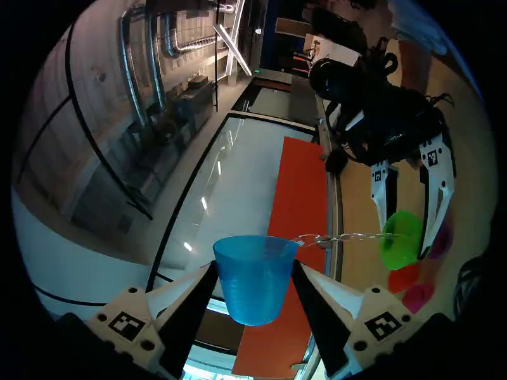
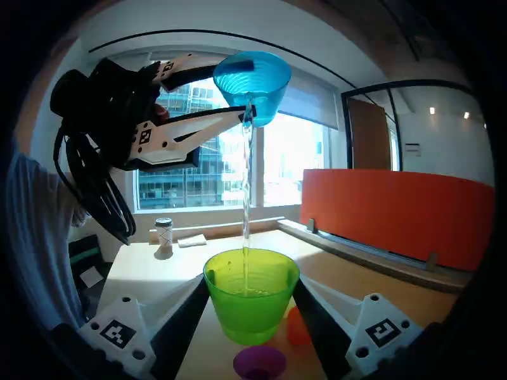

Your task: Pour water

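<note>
The left tongs clamp a tilted blue plastic cup, streaming water into a green plastic cup clamped by the right tongs.

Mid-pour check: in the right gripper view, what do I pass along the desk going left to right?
lidded jar → white folded cloth → green cup → orange divider

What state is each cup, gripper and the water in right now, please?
Blue cup, tipped and pouring.
Green cup, upright, catching water, a little inside.
Water stream, unbroken from blue cup into green cup.
Left gripper, shut on the blue cup.
Right gripper, shut on the green cup.
Purple cup, on the table, mouth up.
Jar, upright, lid on.
</note>
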### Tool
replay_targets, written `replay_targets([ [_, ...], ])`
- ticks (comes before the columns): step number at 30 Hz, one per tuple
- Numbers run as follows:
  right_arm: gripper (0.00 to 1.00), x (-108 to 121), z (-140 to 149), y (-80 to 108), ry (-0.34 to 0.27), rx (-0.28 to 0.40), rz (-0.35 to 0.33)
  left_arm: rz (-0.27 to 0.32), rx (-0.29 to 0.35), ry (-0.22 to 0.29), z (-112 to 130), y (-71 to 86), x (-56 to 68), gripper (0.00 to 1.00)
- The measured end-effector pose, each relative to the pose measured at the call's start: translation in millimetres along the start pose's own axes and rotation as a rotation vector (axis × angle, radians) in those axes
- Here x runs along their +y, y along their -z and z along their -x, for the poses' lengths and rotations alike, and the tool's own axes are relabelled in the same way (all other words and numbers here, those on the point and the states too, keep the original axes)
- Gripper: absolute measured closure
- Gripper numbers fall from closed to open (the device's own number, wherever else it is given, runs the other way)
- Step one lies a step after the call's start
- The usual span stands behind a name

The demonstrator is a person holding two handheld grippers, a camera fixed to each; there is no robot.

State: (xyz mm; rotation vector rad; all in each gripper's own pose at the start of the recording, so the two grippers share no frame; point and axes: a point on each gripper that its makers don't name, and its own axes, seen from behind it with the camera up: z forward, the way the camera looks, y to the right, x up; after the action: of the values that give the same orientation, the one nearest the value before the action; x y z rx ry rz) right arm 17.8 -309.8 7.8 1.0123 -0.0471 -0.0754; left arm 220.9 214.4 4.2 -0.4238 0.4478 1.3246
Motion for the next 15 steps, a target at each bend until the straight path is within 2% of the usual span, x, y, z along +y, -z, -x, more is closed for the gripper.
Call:
replay_targets([
  [15, 0.11, -0.5, 0.8, -1.9, 0.000, -0.002, 0.002, -0.006, -0.001, -0.062, -0.2, 0.0, 1.3, 0.17],
])
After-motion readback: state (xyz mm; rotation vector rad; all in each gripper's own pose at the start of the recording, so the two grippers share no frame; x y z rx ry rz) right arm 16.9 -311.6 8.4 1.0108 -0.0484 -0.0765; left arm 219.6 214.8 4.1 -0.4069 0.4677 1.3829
